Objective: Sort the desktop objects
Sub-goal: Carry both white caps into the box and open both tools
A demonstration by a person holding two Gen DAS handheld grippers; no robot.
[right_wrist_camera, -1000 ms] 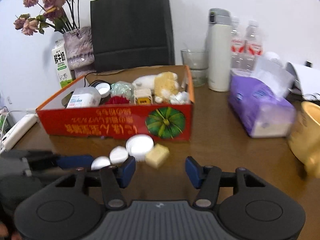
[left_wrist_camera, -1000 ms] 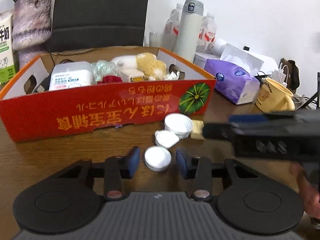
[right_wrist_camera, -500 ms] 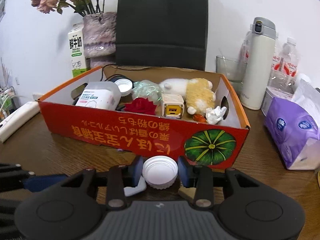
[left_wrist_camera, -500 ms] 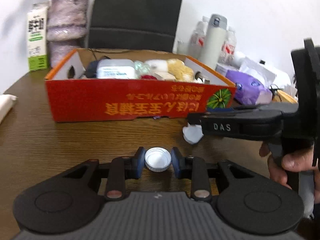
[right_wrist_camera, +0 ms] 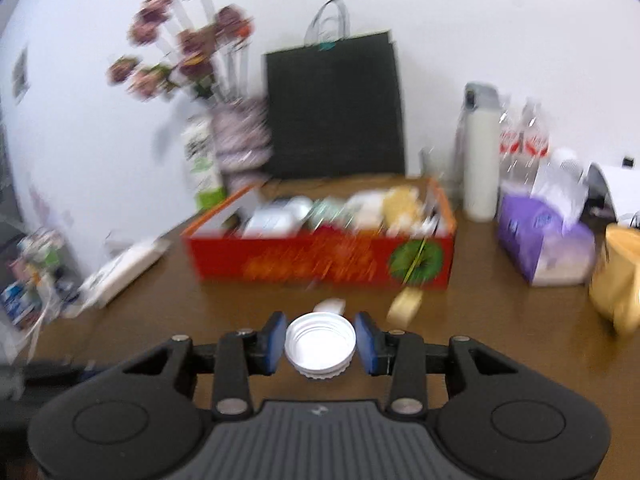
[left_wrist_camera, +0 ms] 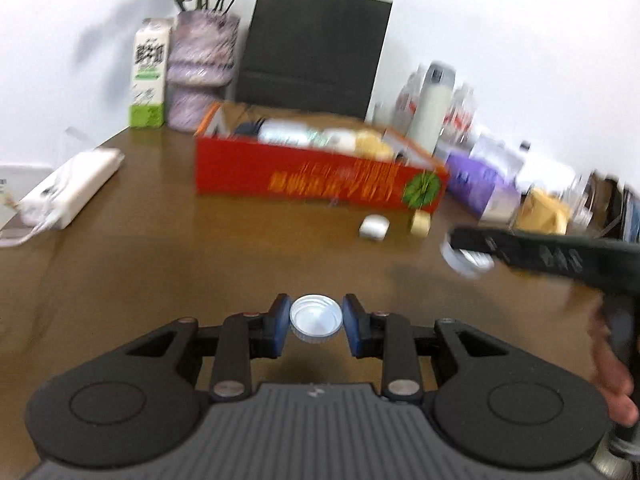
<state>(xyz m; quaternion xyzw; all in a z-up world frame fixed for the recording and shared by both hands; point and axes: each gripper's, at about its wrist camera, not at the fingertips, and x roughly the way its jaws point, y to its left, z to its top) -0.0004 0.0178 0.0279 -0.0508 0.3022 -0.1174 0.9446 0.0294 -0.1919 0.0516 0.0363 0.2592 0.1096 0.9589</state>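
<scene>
While lifted off the worktop (left_wrist_camera: 168, 240), left claw (left_wrist_camera: 316, 322) pinching small white cap (left_wrist_camera: 316, 319), right claw (right_wrist_camera: 321, 342) pinching larger white cap (right_wrist_camera: 320, 345).

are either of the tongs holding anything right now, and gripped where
Both are. The left tongs pinch a small white cap across its rim; the right tongs pinch a larger white cap by its opposite sides.
</scene>
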